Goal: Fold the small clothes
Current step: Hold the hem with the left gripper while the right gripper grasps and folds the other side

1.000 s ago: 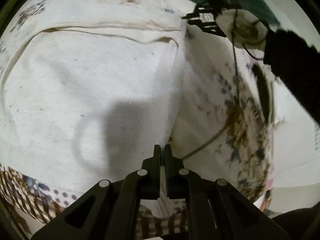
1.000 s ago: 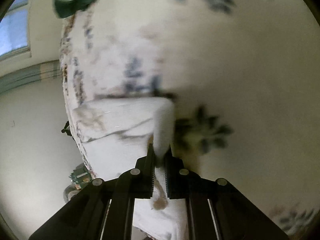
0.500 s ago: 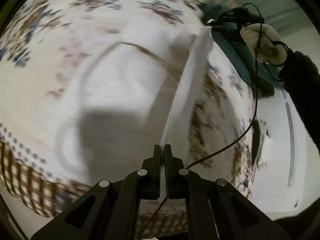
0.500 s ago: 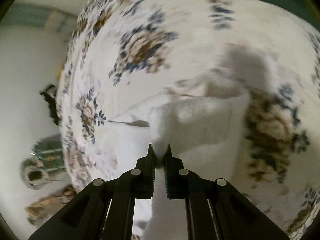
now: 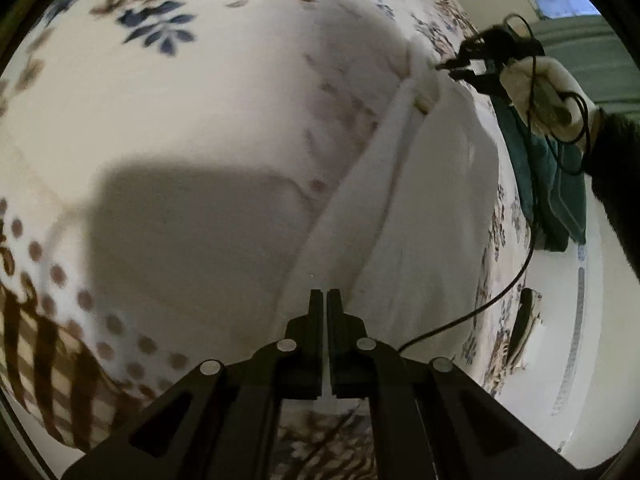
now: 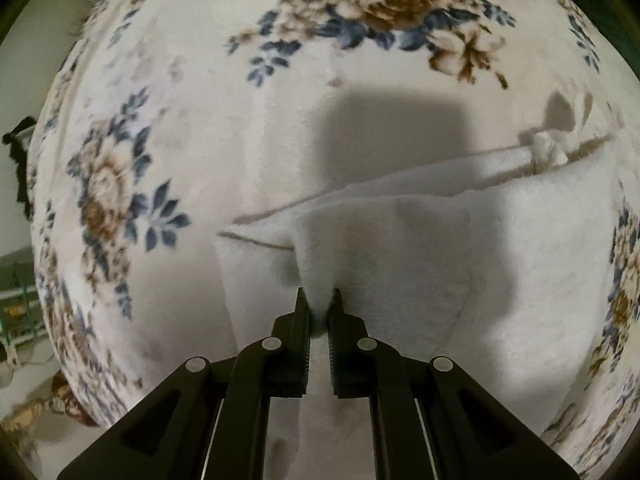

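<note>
White fleece garment (image 5: 420,208) stretched above floral blanket (image 6: 168,92), pinched by left gripper (image 5: 324,300) and right gripper (image 6: 319,300). Best kept taut, edges level, while lowering.

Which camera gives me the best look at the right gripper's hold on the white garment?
The right wrist view: the right gripper pinches a bunched fold of the white garment close up, with cloth between the pads. The left wrist view shows that gripper only far off at the top right, at the garment's far corner, blurred.
</note>
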`<state>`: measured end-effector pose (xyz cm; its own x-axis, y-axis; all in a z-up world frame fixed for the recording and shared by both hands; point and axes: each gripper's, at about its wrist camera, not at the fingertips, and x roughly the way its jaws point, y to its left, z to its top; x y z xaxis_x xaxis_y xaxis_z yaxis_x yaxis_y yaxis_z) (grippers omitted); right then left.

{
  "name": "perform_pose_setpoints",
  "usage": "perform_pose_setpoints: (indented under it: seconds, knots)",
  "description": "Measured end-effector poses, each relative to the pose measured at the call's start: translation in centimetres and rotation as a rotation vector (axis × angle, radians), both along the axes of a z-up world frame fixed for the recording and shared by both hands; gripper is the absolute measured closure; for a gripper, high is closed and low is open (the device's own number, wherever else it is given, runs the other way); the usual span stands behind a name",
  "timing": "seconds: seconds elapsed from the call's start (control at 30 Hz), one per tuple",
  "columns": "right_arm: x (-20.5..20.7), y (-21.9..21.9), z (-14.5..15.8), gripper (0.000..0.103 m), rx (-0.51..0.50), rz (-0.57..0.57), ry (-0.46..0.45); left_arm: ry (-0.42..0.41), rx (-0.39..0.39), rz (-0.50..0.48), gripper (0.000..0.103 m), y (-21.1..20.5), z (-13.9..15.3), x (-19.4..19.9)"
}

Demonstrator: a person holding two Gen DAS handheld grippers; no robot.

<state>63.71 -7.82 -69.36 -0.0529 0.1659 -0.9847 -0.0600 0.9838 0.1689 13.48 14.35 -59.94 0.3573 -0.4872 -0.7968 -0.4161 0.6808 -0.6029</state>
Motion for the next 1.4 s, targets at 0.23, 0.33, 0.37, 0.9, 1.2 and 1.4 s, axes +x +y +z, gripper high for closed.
perform_pose_setpoints:
  seconds: [0.23,0.33,0.37,0.9,1.2,1.4]
  knots:
    - [-2.7,-2.7,2.1,0.056,0.167,0.015,0.104,-0.015,-0.117,-0.086,0.039,-1.6,0.6,0.7]
    - [-7.5,-6.3,4.4,0.05,0.235,0.042,0.116,0.018,-0.139,-0.138,0.039,-3.9,-0.4,1.3]
    - [-9.1,-7.4,4.8,0.05,0.237,0.048,0.122,0.026,-0.134,-0.158,0.04,-4.7,-0.7,1.6]
    - [-40.7,-24.4,-5.7,0.046,0.422,-0.347,0.386,0.014,0.149,-0.153,0.1,-5.0,5.2,1.0]
    - [-44.9,-20.6,-8.0,0.092,0.465,-0.335,0.332,0.028,0.156,-0.165,0.1,-3.6,2.9,1.4]
    - [-48.7,-18.7,-7.4,0.1,0.323,-0.27,0.329,0.048,0.154,-0.206,0.1,-2.5,2.6,0.7]
